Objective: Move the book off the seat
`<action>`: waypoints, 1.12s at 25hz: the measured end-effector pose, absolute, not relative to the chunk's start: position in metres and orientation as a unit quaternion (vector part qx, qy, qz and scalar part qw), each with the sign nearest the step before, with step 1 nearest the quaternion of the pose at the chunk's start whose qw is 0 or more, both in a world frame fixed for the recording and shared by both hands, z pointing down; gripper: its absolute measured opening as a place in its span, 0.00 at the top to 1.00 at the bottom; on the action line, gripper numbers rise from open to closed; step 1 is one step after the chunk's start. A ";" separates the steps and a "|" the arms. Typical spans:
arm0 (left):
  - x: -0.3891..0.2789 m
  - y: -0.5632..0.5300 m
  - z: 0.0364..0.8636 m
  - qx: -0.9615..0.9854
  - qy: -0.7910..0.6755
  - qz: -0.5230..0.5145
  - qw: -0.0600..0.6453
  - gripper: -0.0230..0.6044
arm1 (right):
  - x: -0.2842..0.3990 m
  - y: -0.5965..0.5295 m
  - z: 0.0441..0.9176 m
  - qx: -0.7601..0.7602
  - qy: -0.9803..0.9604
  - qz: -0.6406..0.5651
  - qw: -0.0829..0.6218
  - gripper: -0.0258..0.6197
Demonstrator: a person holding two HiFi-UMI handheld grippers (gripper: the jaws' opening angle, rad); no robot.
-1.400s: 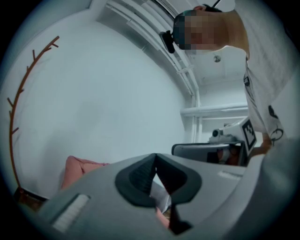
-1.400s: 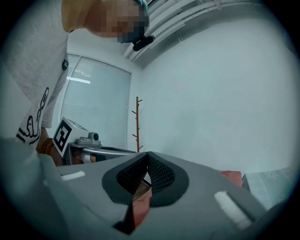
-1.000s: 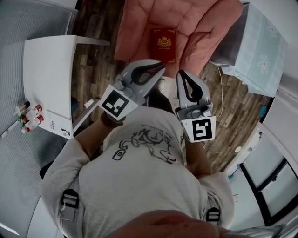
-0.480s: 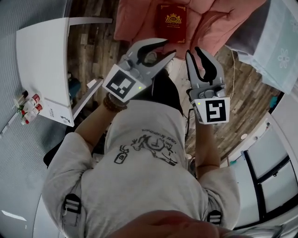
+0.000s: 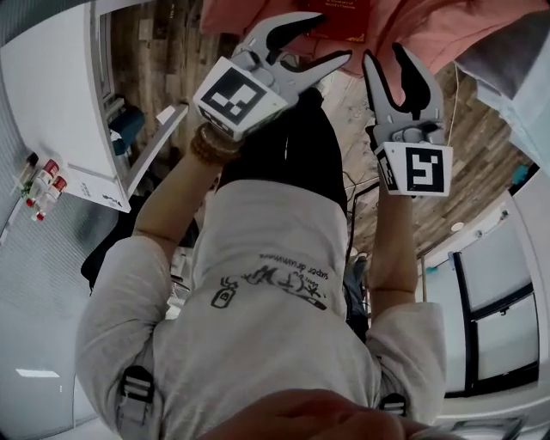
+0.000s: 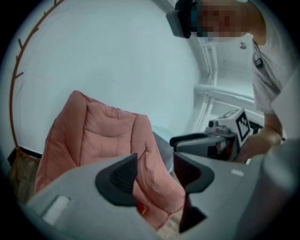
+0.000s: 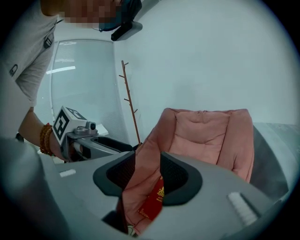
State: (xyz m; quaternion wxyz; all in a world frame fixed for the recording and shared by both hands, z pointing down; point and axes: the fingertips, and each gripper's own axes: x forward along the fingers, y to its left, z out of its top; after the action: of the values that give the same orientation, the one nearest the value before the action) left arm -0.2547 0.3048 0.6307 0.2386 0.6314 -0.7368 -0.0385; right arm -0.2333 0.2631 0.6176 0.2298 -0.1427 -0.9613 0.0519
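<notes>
Pink seat (image 5: pixel 447 26) ahead held the book (image 5: pixel 348 17), its long side running away, just beyond the left gripper (image 5: pixel 333 36) and far-left of the right gripper (image 5: pixel 386 52); both had jaws that had just been opening, nothing between them

**Both arms out, jaws parted**

Grey plastic left gripper (image 5: pixel 320 39) and grey plastic right gripper (image 5: pixel 387 54) are held side by side ahead of the torso, pointing forward and slightly down. Bare left forearm (image 5: pixel 168 202) and right forearm (image 5: pixel 391 245) extended. Both sets of jaws have just been opening; nothing gripped between either pair.
</notes>
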 end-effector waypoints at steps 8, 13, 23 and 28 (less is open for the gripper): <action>-0.267 0.298 0.740 0.622 -0.724 -0.033 0.296 0.46 | -0.251 0.239 0.730 -0.131 -0.951 0.055 0.276 0.58; -0.282 0.303 0.811 0.601 -0.725 -0.032 0.336 0.41 | -0.264 0.230 0.793 -0.126 -0.942 0.069 0.303 0.53; -0.276 0.309 0.942 0.573 -0.706 -0.048 0.414 0.31 | -0.254 0.219 0.935 -0.127 -0.915 0.114 0.364 0.44; -0.273 0.303 0.989 0.572 -0.692 -0.062 0.435 0.29 | -0.261 0.219 0.982 -0.137 -0.908 0.134 0.374 0.36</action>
State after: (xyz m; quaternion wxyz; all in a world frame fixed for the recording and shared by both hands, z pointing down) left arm -0.2734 0.3029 0.9887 0.4353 0.5723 -0.6922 -0.0620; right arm -0.2613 0.2187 0.9822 0.3738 -0.1373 -0.9075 0.1336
